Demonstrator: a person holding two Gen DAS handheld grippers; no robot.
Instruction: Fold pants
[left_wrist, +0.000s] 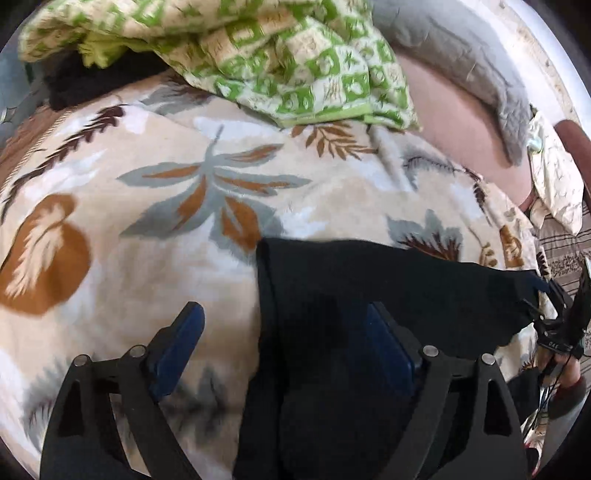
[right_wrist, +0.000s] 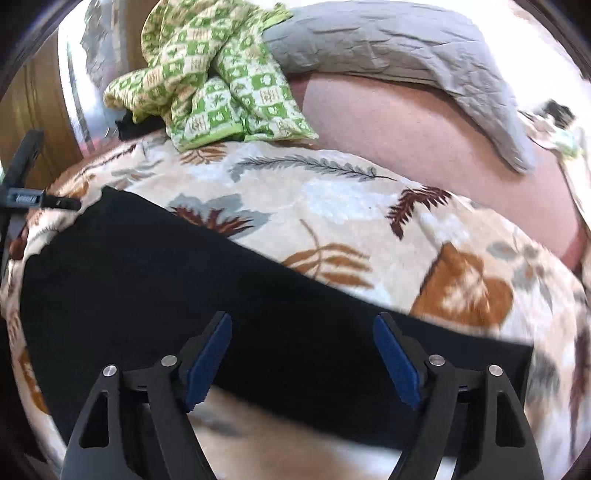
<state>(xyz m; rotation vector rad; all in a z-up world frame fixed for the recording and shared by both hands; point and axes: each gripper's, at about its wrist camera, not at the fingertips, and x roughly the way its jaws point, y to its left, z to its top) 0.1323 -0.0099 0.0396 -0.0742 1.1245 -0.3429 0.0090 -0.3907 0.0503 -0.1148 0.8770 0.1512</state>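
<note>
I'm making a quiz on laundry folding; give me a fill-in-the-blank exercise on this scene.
1. The pants are ____ in colour.
2. They lie on a blanket printed with ____.
3. The crumpled cloth beyond is cream and ____.
4. The right gripper has its jaws ____.

Missing: black; leaves; green; open

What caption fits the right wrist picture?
Open tongs above black pants lying on a leafy blanket.

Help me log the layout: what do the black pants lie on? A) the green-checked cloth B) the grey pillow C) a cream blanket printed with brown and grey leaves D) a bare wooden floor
C: the black pants lie spread on the cream blanket printed with brown and grey leaves, apart from the green-checked cloth and the grey pillow.
</note>
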